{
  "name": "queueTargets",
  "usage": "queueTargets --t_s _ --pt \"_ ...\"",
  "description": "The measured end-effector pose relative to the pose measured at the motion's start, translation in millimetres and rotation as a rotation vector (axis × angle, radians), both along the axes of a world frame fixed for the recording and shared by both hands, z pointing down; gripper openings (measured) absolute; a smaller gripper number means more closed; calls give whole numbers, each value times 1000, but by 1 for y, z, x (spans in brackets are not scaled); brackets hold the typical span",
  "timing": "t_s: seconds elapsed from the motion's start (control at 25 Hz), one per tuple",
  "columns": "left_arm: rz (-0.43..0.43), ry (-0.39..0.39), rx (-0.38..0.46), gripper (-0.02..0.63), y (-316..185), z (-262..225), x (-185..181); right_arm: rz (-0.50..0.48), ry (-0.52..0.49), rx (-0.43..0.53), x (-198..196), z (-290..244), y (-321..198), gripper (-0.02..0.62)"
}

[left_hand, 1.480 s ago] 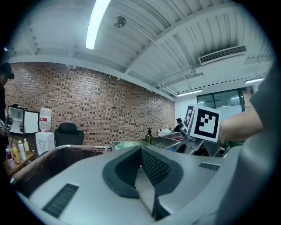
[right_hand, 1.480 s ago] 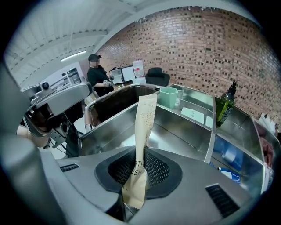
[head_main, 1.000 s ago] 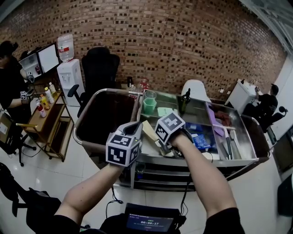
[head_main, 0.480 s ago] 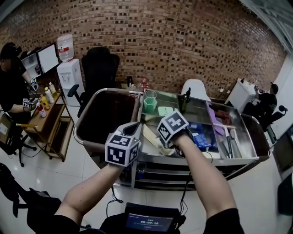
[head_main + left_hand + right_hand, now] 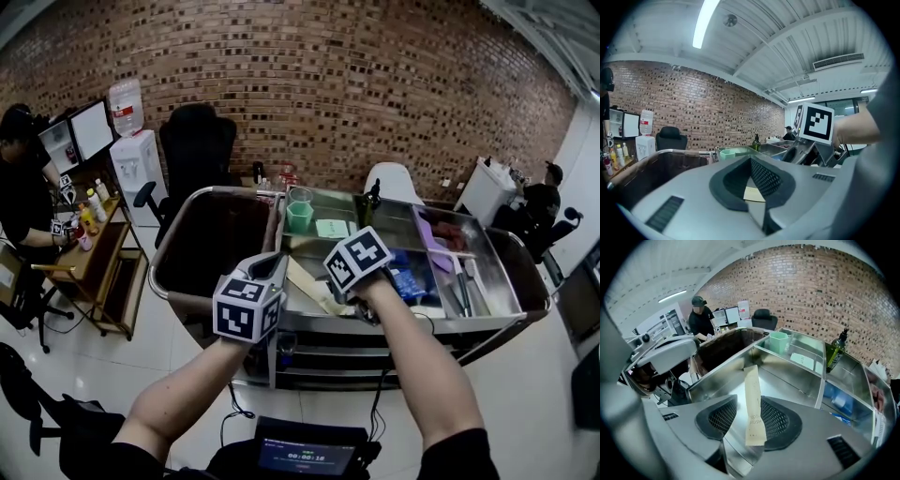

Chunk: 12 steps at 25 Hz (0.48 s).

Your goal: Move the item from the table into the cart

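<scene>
Fig. Paper-wrapped packet (image 5: 753, 404), long, flat and crimp-ended, lies on the smooth steel floor of the cart's (image 5: 806, 380) near-left compartment; delivered, I judge. My right gripper (image 5: 749, 418) straddles it, its mesh-textured jaws just opened to release, clear of the wrapper. My left gripper (image 5: 751, 180), jaws together and empty, waits alongside.
</scene>
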<state>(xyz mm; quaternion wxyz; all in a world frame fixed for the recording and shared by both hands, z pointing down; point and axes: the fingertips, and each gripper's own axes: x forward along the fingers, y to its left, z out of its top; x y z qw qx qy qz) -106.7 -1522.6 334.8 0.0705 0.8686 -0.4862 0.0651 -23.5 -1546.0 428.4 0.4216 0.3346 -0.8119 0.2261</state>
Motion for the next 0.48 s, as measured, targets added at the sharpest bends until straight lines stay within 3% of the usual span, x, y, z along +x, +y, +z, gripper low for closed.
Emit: queueTargets --t_s 0.4,0.48 --pt "-10 21 13 5 49 -12 -8 38 -237 158 12 -56 61 155" --pt "-10 20 18 5 61 -12 -10 60 -276 226 18 -67 75 85"
